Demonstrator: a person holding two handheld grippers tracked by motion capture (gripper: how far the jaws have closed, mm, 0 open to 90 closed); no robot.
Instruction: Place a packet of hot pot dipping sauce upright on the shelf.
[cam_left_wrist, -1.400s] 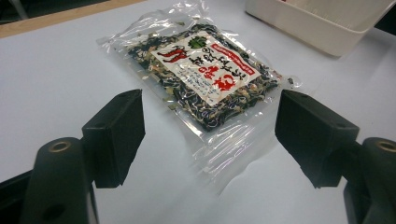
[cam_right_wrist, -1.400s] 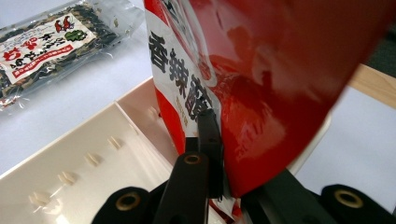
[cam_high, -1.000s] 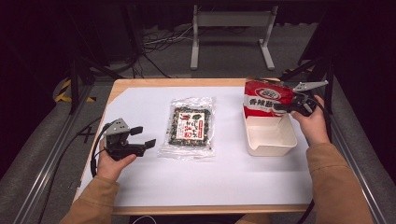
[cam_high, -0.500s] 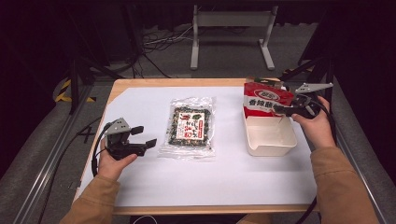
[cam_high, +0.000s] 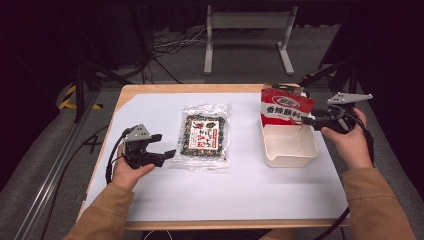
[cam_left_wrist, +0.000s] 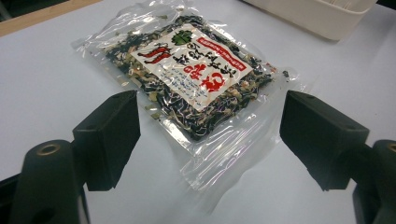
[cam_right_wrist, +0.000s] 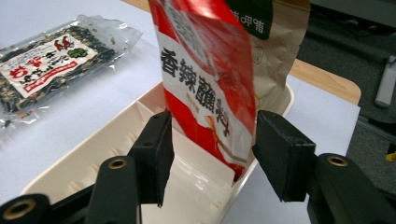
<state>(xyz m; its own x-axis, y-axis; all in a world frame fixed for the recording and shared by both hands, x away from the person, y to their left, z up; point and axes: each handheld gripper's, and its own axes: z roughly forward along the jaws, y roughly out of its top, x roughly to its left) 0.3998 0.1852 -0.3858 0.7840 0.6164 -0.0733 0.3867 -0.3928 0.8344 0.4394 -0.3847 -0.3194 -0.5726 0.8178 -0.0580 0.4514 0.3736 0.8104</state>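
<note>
A red packet with white lettering stands upright at the far end of the white bin. My right gripper hovers just right of it; its jaws have just been opening. In the right gripper view the red packet rises between and just beyond the parted pads without being pressed. A clear bag of dark dried flakes lies flat mid-table. My left gripper rests open at its near left corner, and the clear bag lies ahead of the wide jaws of the left gripper.
White paper covers the wooden table. The bin's near half holds nothing that I can see. A metal stand and cables lie on the floor beyond the far edge.
The right gripper's jaws have parted from the red packet and the hand has drawn slightly right and up. The packet stays standing in the bin. The left hand has not moved.
</note>
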